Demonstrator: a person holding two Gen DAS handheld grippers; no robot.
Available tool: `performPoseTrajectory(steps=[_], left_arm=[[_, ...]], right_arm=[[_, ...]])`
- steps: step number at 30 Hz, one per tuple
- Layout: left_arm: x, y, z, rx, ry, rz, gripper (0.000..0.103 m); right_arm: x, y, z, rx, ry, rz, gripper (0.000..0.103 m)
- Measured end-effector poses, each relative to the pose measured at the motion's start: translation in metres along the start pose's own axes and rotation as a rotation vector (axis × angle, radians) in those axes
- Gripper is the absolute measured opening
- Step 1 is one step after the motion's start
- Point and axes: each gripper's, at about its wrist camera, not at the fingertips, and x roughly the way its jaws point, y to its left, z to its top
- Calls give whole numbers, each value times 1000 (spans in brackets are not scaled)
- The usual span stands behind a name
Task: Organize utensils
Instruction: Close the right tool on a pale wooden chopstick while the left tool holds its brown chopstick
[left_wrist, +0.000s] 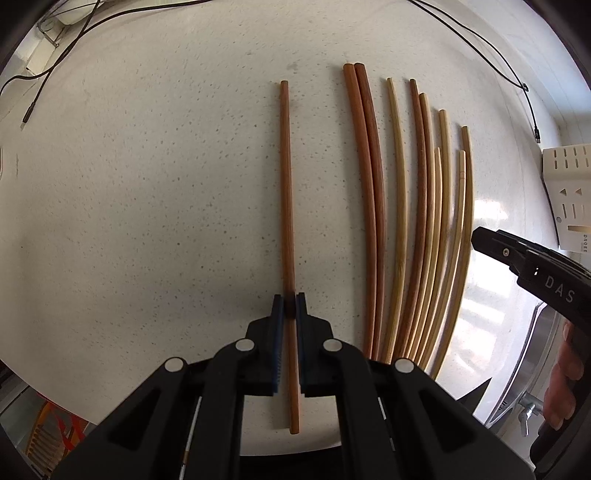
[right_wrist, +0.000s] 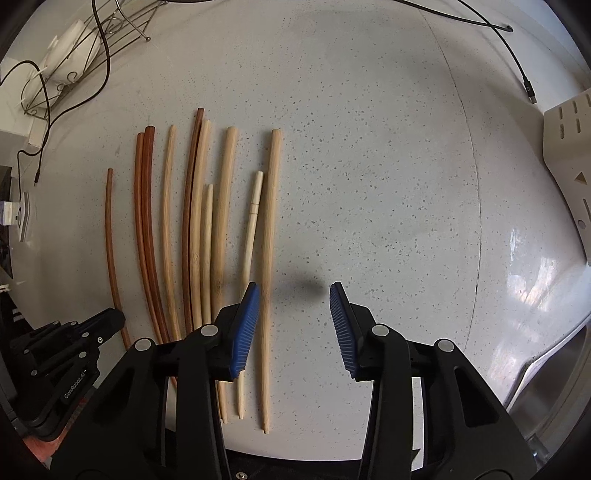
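My left gripper (left_wrist: 290, 306) is shut on a thin reddish-brown chopstick (left_wrist: 285, 184), which lies straight on the speckled white counter (left_wrist: 147, 184), apart from the others. To its right lies a row of several brown and pale chopsticks (left_wrist: 406, 221). In the right wrist view the same row (right_wrist: 192, 221) is left of centre, and the left gripper (right_wrist: 110, 319) is at the lower left on the thin brown stick (right_wrist: 110, 236). My right gripper (right_wrist: 293, 295) stands open over the row's right end. The rightmost pale chopstick (right_wrist: 271, 206) runs between its jaws, close beside the left pad (right_wrist: 245, 332).
A white slotted holder (right_wrist: 569, 147) stands at the right edge, with a steel sink (right_wrist: 554, 369) below it. A wire rack (right_wrist: 74, 55) and black cables (right_wrist: 517, 66) lie at the back. A hand (left_wrist: 561, 369) grips the right tool.
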Motion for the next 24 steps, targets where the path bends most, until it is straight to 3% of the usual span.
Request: performPoseTrajectory(steps=[17,20,24], left_arm=[[-4,-1,1,-4,-24,-7,6],[-4,-1,0,-5,-26,-8,6],[-3,-2,0,0,-26,-4,6]], right_arm=[[16,46,-2,-62,63,-102,33],[20,64,10,-56,71,-114,29],[22,64,16,-23,100,-120,9]])
